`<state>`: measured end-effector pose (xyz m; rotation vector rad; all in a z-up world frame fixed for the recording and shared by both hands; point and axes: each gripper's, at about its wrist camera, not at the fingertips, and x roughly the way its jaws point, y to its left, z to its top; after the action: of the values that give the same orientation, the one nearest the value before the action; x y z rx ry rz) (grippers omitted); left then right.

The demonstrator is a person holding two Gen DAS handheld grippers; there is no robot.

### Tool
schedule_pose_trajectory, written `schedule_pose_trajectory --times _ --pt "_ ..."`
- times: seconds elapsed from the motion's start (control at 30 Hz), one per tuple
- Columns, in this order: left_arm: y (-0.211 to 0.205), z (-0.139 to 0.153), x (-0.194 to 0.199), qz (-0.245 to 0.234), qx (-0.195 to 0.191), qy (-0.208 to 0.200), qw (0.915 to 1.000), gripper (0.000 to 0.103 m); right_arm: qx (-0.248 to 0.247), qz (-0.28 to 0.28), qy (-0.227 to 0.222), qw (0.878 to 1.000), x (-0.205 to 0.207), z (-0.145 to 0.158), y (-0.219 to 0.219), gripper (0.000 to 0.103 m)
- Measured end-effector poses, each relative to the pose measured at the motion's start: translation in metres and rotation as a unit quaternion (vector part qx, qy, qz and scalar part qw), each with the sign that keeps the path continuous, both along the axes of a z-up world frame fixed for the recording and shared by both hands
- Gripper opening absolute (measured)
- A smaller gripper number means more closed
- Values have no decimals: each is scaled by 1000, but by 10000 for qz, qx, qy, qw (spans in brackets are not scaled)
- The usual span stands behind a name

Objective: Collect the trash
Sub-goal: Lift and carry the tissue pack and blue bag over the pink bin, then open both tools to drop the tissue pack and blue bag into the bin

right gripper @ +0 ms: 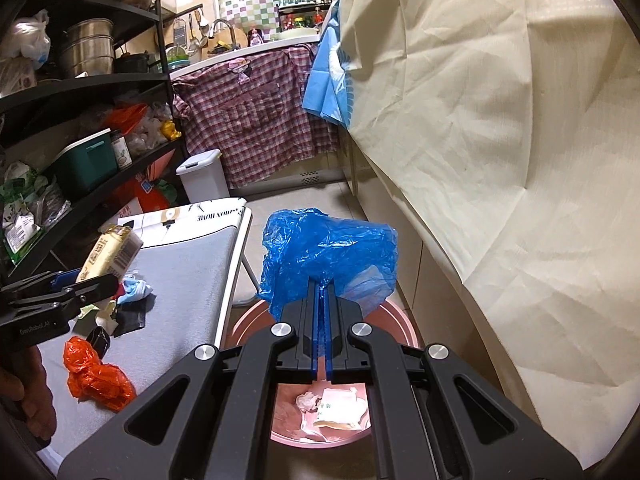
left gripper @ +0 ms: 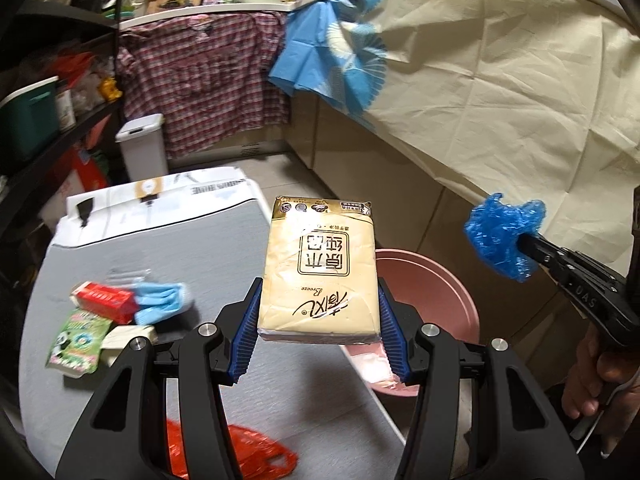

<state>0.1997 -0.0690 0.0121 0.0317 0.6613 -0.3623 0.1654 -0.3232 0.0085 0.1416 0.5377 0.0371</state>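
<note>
My left gripper (left gripper: 318,312) is shut on a beige tissue pack (left gripper: 320,268) and holds it in the air above the grey table's right edge, near the pink basin (left gripper: 448,288). The pack also shows in the right wrist view (right gripper: 108,254). My right gripper (right gripper: 322,284) is shut on a crumpled blue plastic bag (right gripper: 328,252) and holds it above the pink basin (right gripper: 404,328). The bag also shows in the left wrist view (left gripper: 502,236). The basin holds a white wad (right gripper: 306,400) and a flat wrapper (right gripper: 340,408).
On the grey table (left gripper: 200,248) lie a red box (left gripper: 104,300), a blue cloth (left gripper: 162,302), a green packet (left gripper: 74,340) and an orange-red plastic bag (right gripper: 96,376). A white bin (right gripper: 202,174) stands on the floor behind. Black shelves stand left; a cream sheet hangs right.
</note>
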Motion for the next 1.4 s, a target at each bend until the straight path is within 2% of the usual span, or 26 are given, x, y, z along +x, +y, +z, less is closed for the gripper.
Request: schedule_pose_trajectory --times 0.3,1.0,1.07,1.1,1.13,1.17,1.23,1.4 --pt "-23 -13 14 -161 45 101 9998 53 -33 -59 83 9999 7 -3 1 2" --pt "-57 -17 34 -323 67 267 9991 53 -183 -165 319 9992 27 -15 5 3" --pt "-60 -16 36 -406 32 314 9987 53 -191 -195 352 9990 28 -16 4 6" --pt "-61 -16 36 -440 23 334 9985 56 -193 -207 381 9989 28 -17 3 6" --pt "-62 -16 36 -474 22 352 9983 60 -181 -225 458 9985 31 -19 2 11" --pt "-62 -16 36 -475 34 345 9983 61 -167 -257 510 9982 32 -20 1 27" --pt "-61 -16 35 -469 24 343 9983 62 -162 -355 524 9979 35 -20 0 50" --pt "-57 -16 32 -480 14 333 9983 62 -157 -319 479 9982 32 -20 1 50"
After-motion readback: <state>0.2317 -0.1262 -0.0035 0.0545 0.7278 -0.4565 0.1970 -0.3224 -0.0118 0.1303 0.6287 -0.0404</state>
